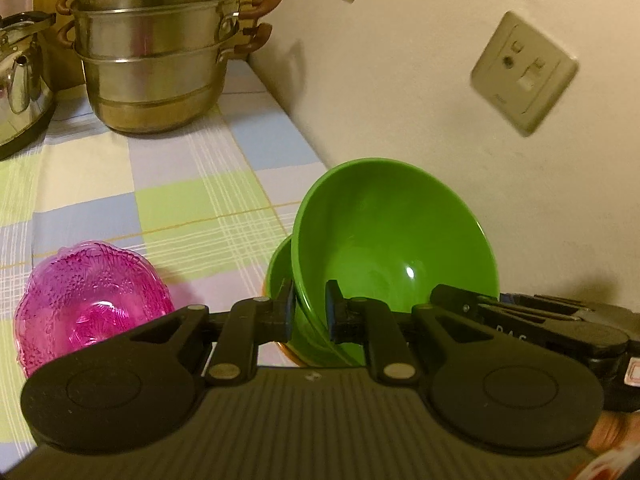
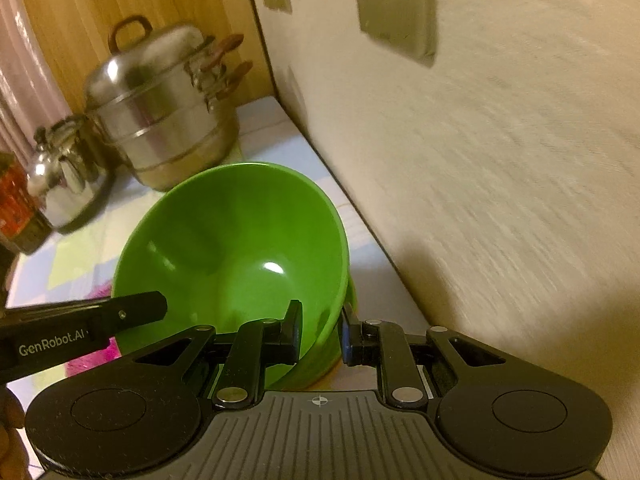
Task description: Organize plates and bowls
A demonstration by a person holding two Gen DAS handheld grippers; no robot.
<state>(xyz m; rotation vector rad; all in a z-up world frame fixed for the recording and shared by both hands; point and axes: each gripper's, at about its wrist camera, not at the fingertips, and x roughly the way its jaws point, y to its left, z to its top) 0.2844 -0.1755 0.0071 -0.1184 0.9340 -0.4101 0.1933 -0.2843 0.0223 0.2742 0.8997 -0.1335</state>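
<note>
Checked table (image 1: 168,200) by the wall: steel steamer pot (image 1: 156,60), kettle (image 1: 20,80), pink glass bowl (image 1: 92,300). Green bowl (image 1: 392,240), tilted above a second green bowl (image 1: 280,276); left gripper (image 1: 310,308) and right gripper (image 2: 320,332) each clamp its rim.

Home kitchen, by my reading. A steel steamer pot (image 1: 156,48) with brown handles stands at the far corner of my table (image 1: 168,184), against the wall; a steel kettle (image 1: 20,80) sits at the far left edge. Checked pastel cloth covers the top. Wall sockets (image 1: 524,74) on the plaster beside it. Plastic bowls, green (image 1: 392,232) and pink (image 1: 88,300), near me.
</note>
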